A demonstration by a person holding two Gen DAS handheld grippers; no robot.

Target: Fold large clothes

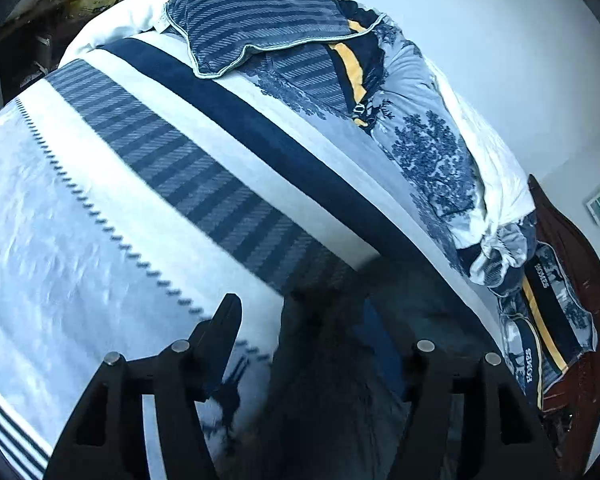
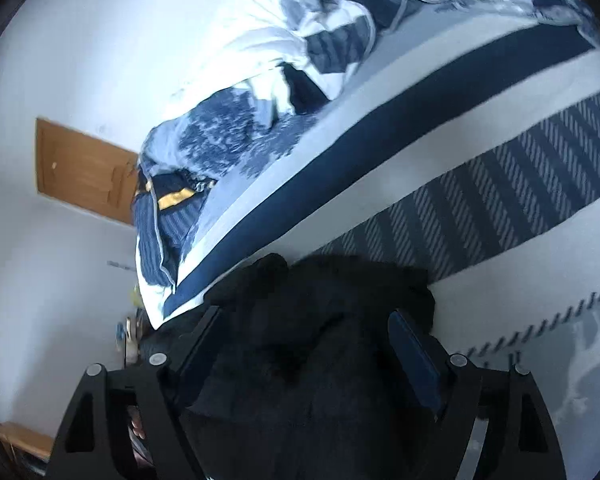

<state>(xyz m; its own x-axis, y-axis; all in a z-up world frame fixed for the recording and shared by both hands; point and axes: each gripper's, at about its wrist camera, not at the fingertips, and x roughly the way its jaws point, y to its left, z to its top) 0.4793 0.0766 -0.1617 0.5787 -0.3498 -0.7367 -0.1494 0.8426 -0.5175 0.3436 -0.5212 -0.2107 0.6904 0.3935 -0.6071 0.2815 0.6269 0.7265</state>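
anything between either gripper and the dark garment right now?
Nothing visible. The dark garment already fills the gap between the right gripper's fingers, and dark cloth likewise sits between the left gripper's fingers. Both are over the striped bedspread; the actual grip is unclear.
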